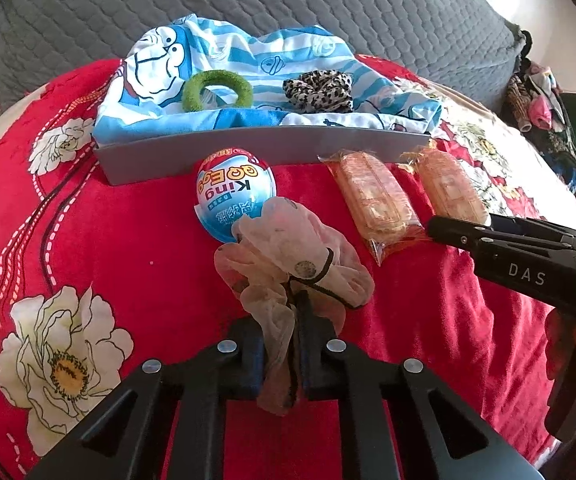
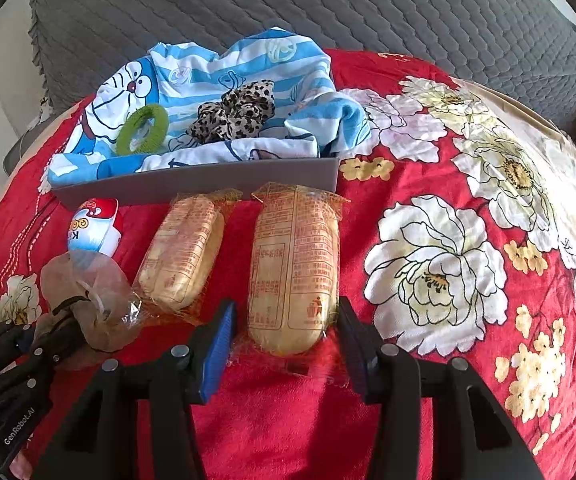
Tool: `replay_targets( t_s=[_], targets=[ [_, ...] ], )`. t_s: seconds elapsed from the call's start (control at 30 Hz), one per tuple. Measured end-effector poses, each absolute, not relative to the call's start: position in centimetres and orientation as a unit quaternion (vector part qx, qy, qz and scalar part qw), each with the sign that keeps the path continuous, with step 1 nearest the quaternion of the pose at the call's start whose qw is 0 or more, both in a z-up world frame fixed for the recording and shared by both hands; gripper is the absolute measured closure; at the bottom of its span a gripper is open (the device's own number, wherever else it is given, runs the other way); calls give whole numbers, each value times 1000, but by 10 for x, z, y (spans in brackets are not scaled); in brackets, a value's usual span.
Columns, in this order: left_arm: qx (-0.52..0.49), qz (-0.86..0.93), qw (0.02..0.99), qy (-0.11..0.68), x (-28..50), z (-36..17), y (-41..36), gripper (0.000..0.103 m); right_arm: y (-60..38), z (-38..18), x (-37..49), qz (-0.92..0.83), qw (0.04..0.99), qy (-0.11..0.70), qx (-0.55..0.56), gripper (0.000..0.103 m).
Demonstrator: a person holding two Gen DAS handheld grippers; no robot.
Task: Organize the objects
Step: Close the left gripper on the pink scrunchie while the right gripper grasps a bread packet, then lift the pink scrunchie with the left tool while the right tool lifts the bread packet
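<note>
Left gripper clamped on pale see-through hair tie | right gripper apart around wrapped yellow cake | two hair ties already put in grey tray.

Tray sits far side of the bedspread, cloth draped in it. On the cloth: hair ring left, scrunchie right, apart. Before the tray wall, left to right: egg, first snack pack, second snack pack. Sheer scrunchie lies nearest, touching the egg.

Home bedroom: floral bedspread, quilted headboard
</note>
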State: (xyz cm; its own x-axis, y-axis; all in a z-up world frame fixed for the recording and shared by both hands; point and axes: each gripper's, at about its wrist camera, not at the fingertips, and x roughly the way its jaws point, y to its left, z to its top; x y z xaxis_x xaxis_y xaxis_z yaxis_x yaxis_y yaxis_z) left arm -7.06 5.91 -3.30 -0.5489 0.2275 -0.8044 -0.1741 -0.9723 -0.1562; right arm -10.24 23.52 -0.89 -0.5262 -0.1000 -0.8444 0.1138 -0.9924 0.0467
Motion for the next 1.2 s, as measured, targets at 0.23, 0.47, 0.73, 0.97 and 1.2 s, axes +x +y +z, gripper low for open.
replay_targets(
  t_s=[0.23, 0.47, 0.73, 0.97, 1.2],
  targets=[
    [-459, 881, 114, -29, -67, -29, 57, 91, 234, -5, -97, -875, 64, 5, 480, 53],
    [-455, 883, 111, -29, -62, -21, 54, 91, 232, 2, -89, -877, 72, 3, 475, 53],
    [-449, 887, 107, -27, -58, -14, 52, 91, 227, 11, -78, -880, 82, 3, 468, 53],
    [-445, 889, 105, -25, -54, -7, 52, 91, 223, 18, -71, -881, 89, 0, 464, 53],
    [-440, 892, 101, -25, -51, 0, 50, 91, 219, 27, -66, -884, 95, -2, 457, 53]
  ],
)
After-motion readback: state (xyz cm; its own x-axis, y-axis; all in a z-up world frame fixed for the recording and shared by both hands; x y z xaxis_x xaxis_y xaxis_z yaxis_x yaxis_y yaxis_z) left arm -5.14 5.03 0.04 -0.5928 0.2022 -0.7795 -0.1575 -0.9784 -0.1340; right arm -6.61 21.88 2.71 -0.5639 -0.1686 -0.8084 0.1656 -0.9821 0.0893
